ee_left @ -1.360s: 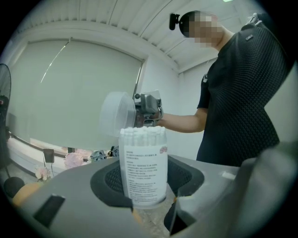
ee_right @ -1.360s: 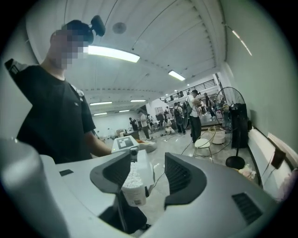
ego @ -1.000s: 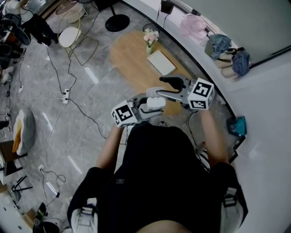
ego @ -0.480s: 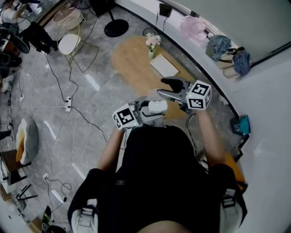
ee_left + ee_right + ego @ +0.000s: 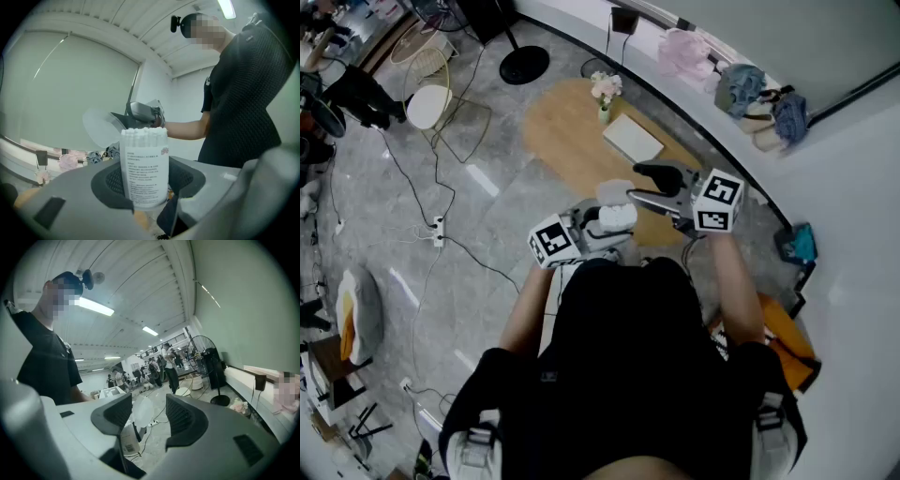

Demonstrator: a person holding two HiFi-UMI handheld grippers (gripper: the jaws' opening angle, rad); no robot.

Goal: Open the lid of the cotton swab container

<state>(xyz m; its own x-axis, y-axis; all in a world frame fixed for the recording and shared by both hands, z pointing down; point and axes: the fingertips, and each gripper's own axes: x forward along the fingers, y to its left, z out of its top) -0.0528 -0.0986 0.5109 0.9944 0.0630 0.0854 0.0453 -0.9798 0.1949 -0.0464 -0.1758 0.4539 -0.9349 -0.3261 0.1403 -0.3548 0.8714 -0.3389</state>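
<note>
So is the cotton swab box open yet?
Pretty much! The lid is already off the top, and swab tips show. The left tool grips the container; the lid sits between the parted jaws of the right tool. Nothing obvious is left to open.

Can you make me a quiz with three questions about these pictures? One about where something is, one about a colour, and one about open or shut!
1. Where is the cotton swab container?
A. between the jaws of the left gripper
B. on the floor
C. in the person's pocket

2. What colour is the oval table?
A. blue
B. light brown
C. red

3. How is the container's top?
A. shut tight
B. taped over
C. open, with swabs showing

Answers:
1 A: in the left gripper view the jaws press on both sides of the upright container.
2 B: the head view shows a pale wooden top.
3 C: the lid stands off to one side and the swab tips are bare.
</note>
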